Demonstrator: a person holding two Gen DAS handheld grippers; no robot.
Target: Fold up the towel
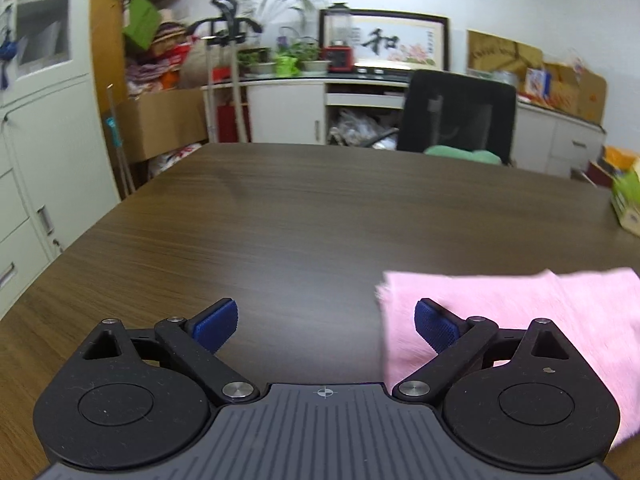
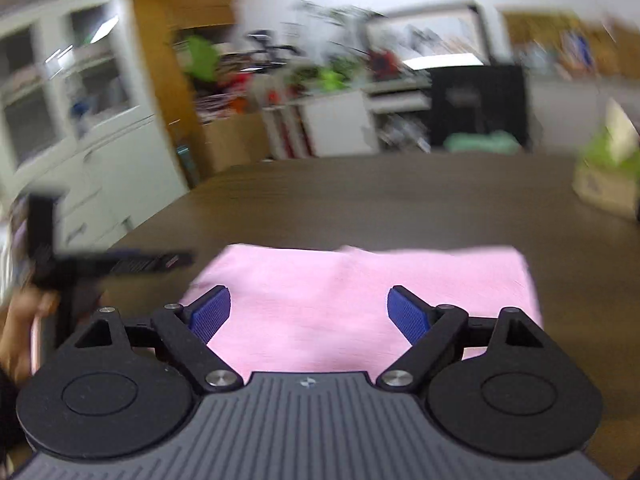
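Your pink towel (image 2: 360, 300) lies folded flat, long axis crosswise; your left gripper (image 1: 326, 326) and right gripper (image 2: 308, 312) gape empty.

The left claw (image 1: 326, 326) has its jaws spread wide, with nothing between the blue pads (image 1: 216, 326). It tilts downward. The right claw (image 2: 309, 314) is also spread wide and empty, its pads (image 2: 408, 316) clear of contact, pitched downward too. In the right wrist view, the left claw appears at the left edge, blurred, with a hand (image 2: 18, 332) gripping it.
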